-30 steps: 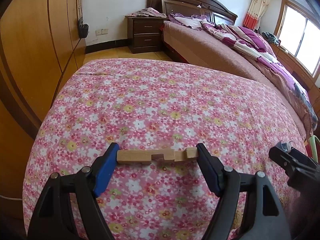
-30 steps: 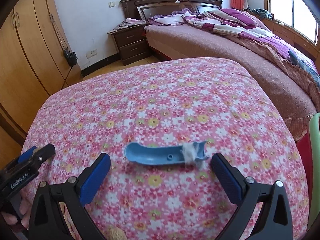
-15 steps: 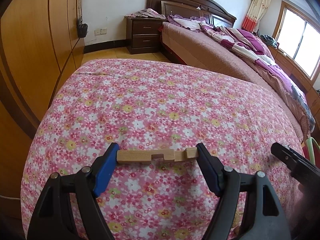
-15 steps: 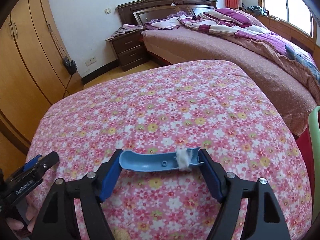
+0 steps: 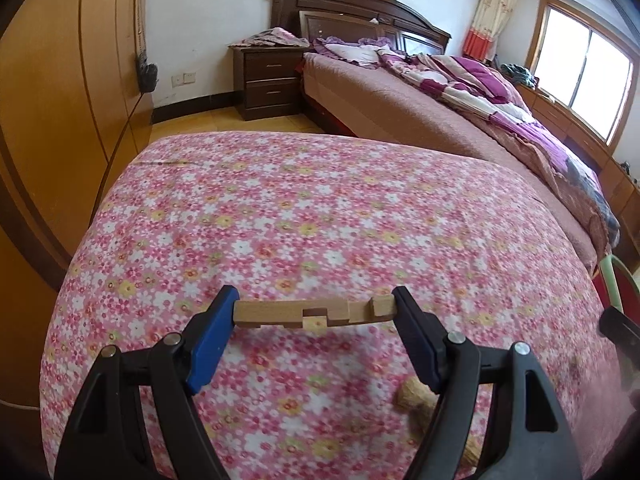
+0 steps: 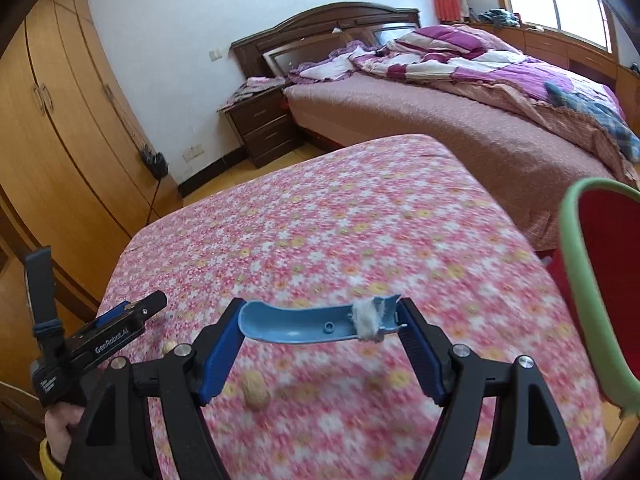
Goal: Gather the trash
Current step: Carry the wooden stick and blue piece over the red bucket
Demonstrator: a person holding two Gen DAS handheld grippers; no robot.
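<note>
My left gripper (image 5: 314, 314) is shut on a notched wooden stick (image 5: 312, 312), held crosswise above the pink floral quilt (image 5: 320, 208). My right gripper (image 6: 320, 322) is shut on a curved blue plastic piece (image 6: 304, 326) with a white tuft of fluff (image 6: 366, 318) stuck near its right end. It hangs above the same quilt (image 6: 340, 232). Two peanut shells (image 6: 255, 392) lie on the quilt under the right gripper, and one peanut shell (image 5: 414, 396) shows under the left. The left gripper's body (image 6: 100, 340) appears at the lower left of the right wrist view, held by a hand.
A red bin with a green rim (image 6: 576, 280) stands just right of the quilt's edge; its rim (image 5: 614, 280) also shows in the left wrist view. A big bed (image 6: 460, 120), a dark nightstand (image 5: 272, 80) and wooden wardrobes (image 5: 60, 120) surround the quilt.
The right gripper closed on the blue plastic piece, lifted it off the quilt and swung right, bringing the red bin into view. The left gripper shifted slightly, still holding the wooden stick.
</note>
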